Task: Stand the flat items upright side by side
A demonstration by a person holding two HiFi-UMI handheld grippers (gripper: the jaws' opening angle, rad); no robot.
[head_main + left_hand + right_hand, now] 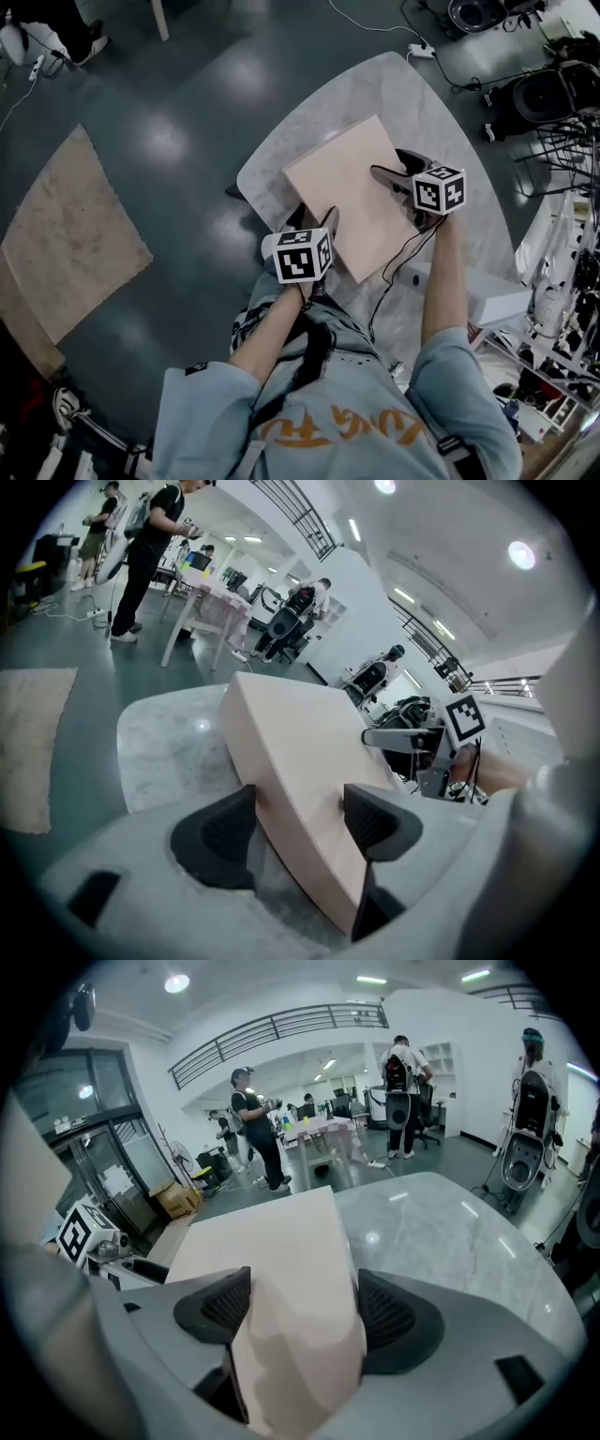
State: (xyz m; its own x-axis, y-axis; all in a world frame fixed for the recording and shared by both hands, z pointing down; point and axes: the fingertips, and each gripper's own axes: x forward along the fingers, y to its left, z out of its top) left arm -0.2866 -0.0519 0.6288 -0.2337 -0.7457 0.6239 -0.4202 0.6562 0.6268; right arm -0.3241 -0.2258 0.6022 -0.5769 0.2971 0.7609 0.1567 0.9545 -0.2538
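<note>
A pale pink flat slab lies tilted over the round marble table. My left gripper holds its near left corner, and my right gripper holds its right edge. In the left gripper view the slab runs slantwise between the jaws of the left gripper, with both dark pads against it. Beyond it there is the right gripper. In the right gripper view the slab's thick edge fills the gap of the right gripper, and both pads press on it.
A white box sits at the table's right side, and a black cable trails past it. A beige mat lies on the floor to the left. Chairs and cabling crowd the right. People stand in the hall behind.
</note>
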